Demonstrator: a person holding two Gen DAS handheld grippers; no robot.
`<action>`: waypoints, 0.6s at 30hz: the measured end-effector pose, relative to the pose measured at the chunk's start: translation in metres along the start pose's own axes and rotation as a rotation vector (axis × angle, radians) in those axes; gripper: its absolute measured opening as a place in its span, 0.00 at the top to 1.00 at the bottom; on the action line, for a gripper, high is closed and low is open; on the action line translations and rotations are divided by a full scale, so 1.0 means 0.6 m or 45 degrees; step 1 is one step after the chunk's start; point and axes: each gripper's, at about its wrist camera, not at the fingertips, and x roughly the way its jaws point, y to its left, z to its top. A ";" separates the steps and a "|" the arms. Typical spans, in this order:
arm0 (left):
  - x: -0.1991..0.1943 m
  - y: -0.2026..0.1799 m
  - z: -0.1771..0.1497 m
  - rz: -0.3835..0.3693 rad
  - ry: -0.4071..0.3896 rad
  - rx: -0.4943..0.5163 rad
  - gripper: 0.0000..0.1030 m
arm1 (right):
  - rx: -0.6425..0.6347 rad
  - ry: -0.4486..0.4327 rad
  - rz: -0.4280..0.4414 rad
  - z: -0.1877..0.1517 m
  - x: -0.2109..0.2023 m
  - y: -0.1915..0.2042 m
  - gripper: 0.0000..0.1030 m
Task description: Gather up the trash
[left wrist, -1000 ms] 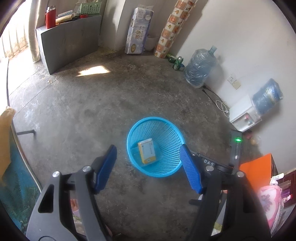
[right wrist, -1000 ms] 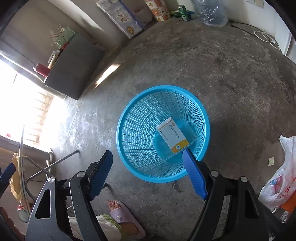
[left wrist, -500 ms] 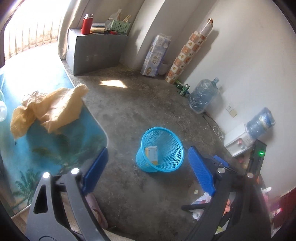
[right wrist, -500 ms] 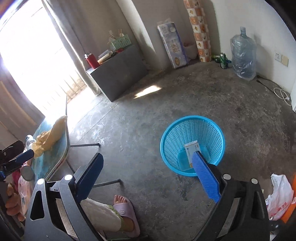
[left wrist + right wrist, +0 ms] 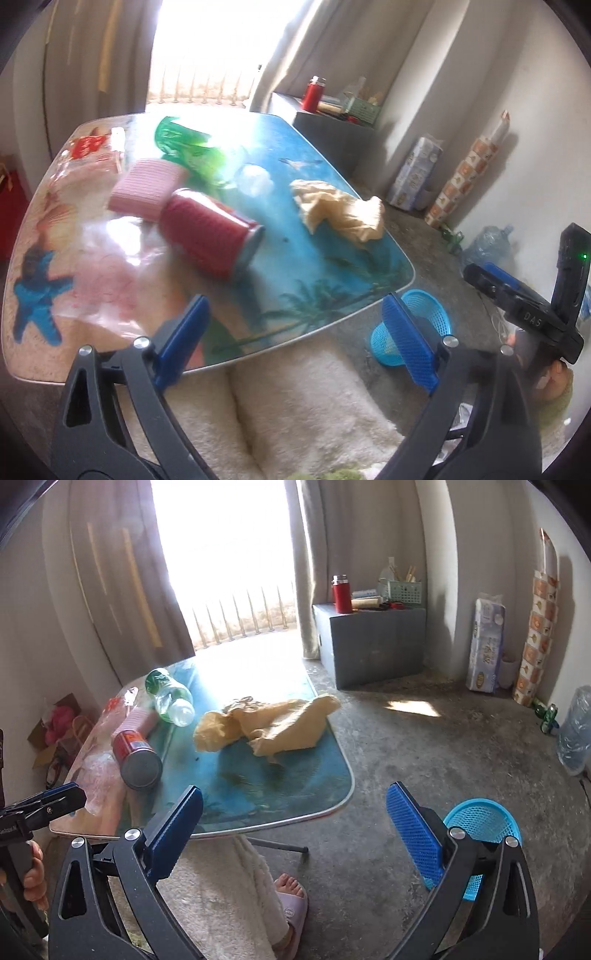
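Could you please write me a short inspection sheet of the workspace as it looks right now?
Surface: low table with a glossy beach print, crowded along its left half.
Job's things: red can on its side, clear bottle with green label lying down, crumpled yellow paper, pink cup on its side, clear plastic bag; blue mesh basket stands on the floor to the right of the table.
Clutter: none beyond these.
Grippers: left gripper and right gripper both open and empty, jaws just opened wider.
Cables: nothing seen clearly.
Surroundings: concrete floor, grey cabinet carrying a red flask, water jug by the wall.
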 end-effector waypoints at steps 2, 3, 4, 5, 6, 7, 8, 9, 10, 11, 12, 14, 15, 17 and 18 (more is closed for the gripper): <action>-0.019 0.050 0.000 0.053 -0.037 -0.069 0.09 | -0.048 0.020 0.025 0.010 0.017 0.043 0.06; -0.029 0.073 -0.001 0.083 -0.055 -0.094 0.09 | -0.068 0.029 0.037 0.014 0.024 0.063 0.06; -0.038 0.093 0.000 0.106 -0.072 -0.114 0.09 | -0.086 0.034 0.049 0.017 0.031 0.084 0.06; -0.045 0.109 -0.001 0.124 -0.089 -0.130 0.08 | -0.104 0.036 0.060 0.021 0.036 0.103 0.06; -0.052 0.124 0.000 0.137 -0.104 -0.143 0.08 | -0.124 0.037 0.068 0.024 0.038 0.120 0.06; -0.058 0.138 0.000 0.148 -0.114 -0.155 0.08 | -0.143 0.034 0.073 0.026 0.040 0.137 0.06; -0.062 0.151 0.001 0.151 -0.121 -0.166 0.08 | -0.160 0.028 0.075 0.027 0.040 0.151 0.06; -0.062 0.162 0.003 0.150 -0.127 -0.179 0.08 | -0.175 0.022 0.078 0.028 0.040 0.164 0.06; -0.064 0.169 0.004 0.149 -0.132 -0.191 0.08 | -0.188 0.018 0.081 0.030 0.041 0.178 0.06; -0.067 0.177 0.004 0.149 -0.140 -0.202 0.08 | -0.199 0.012 0.088 0.031 0.041 0.187 0.06; -0.069 0.184 0.003 0.146 -0.149 -0.206 0.08 | -0.207 0.004 0.095 0.032 0.039 0.195 0.06; -0.069 0.198 0.002 0.126 -0.162 -0.190 0.08 | -0.208 -0.007 0.095 0.036 0.040 0.206 0.06; -0.069 0.199 0.001 0.112 -0.167 -0.176 0.08 | -0.203 -0.007 0.088 0.038 0.041 0.210 0.06; -0.060 0.202 0.004 0.114 -0.159 -0.150 0.08 | -0.190 -0.004 0.073 0.045 0.048 0.216 0.06; -0.056 0.203 0.004 0.116 -0.160 -0.128 0.08 | -0.183 -0.005 0.070 0.047 0.052 0.219 0.06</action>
